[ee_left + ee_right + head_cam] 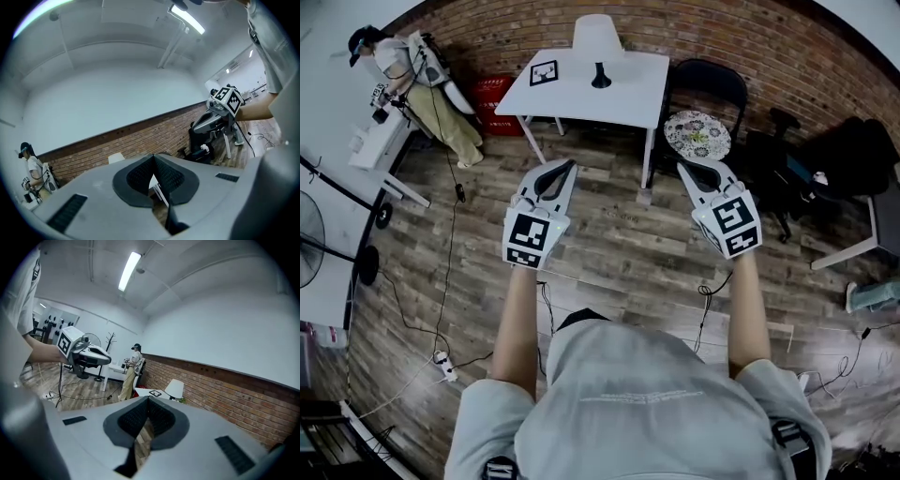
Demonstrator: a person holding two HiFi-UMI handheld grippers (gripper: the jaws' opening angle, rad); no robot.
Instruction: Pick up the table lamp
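Note:
The table lamp, with a white shade and a black base, stands at the back of a white table far ahead of me. Both grippers hover over the wooden floor, well short of the table. My left gripper is shut with nothing between its jaws, and so is my right gripper. In the left gripper view the lamp shade shows just left of the closed left gripper. The right gripper view has the lamp shade just right of the closed right gripper.
A square marker card lies on the table. A black chair and a round patterned stool stand right of it, a red crate to its left. A person sits at the back left. Cables trail over the floor.

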